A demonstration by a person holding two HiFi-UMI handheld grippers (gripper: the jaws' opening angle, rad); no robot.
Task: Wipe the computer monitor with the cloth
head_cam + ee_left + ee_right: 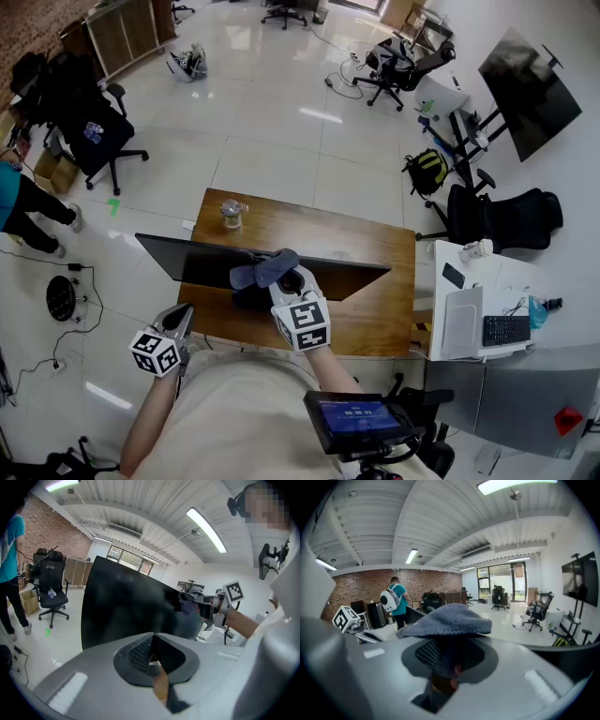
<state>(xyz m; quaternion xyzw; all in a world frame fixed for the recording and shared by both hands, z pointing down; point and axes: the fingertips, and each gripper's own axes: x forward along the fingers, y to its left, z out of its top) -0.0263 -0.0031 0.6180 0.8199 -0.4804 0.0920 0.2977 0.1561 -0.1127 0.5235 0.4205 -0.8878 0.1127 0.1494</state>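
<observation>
Black monitor (pixel 192 265) standing, screen dark, blue-grey cloth (pixel 266 269) bunched on its top edge

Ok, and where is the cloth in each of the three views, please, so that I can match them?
Head view: the cloth is at the centre, at the top edge of the monitor.
Left gripper view: the cloth is right of centre, a small grey bundle by the monitor's right side.
Right gripper view: the cloth is at the centre, large, draped just above the jaws.
Shared landmark: the person in a teal shirt, on the left side in every view.
</observation>
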